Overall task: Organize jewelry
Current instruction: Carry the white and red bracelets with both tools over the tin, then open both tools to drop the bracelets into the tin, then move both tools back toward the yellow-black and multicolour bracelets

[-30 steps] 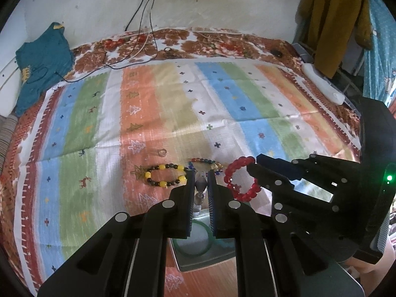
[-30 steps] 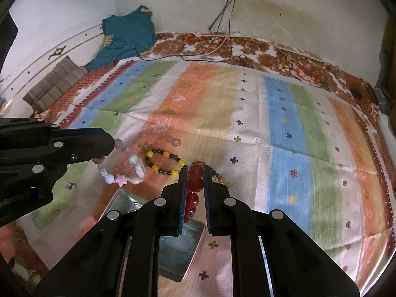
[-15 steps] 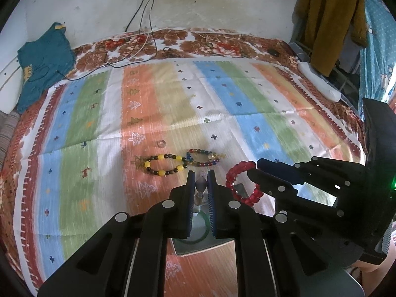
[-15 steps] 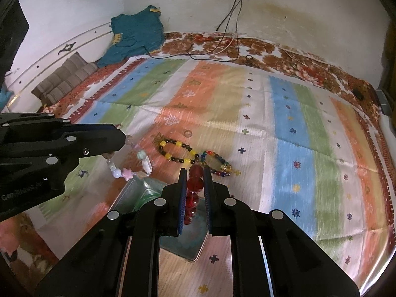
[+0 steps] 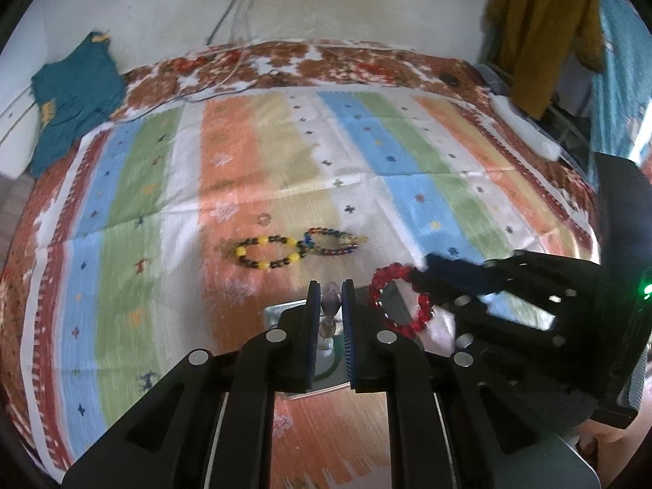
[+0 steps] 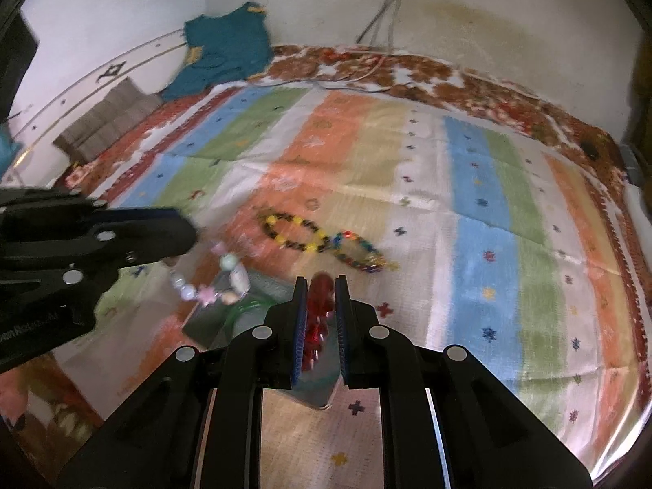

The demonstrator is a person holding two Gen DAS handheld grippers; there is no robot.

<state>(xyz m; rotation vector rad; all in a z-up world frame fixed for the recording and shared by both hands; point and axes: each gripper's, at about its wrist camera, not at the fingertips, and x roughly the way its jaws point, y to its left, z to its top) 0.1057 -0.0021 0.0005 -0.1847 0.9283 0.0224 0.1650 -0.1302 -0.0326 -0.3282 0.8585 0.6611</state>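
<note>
The left gripper point(image 5: 331, 291) is opening around a pastel bead bracelet point(image 6: 212, 285); the right gripper point(image 6: 320, 285) is pinching a red bracelet point(image 5: 397, 301) above a metal tray point(image 5: 277, 311)

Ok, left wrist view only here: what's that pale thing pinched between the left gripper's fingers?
Observer: A pastel bead bracelet with a pink star bead; its loop dangles below the left gripper.
Operator: Dangling over the tray?
Observer: Seemingly over the far end of the tray, beside a green bangle lying inside it.
Operator: And the right gripper's hold on the red bracelet?
Observer: The right gripper has beads of the red bracelet squeezed between its pads, the rest hanging toward the tray.
</note>
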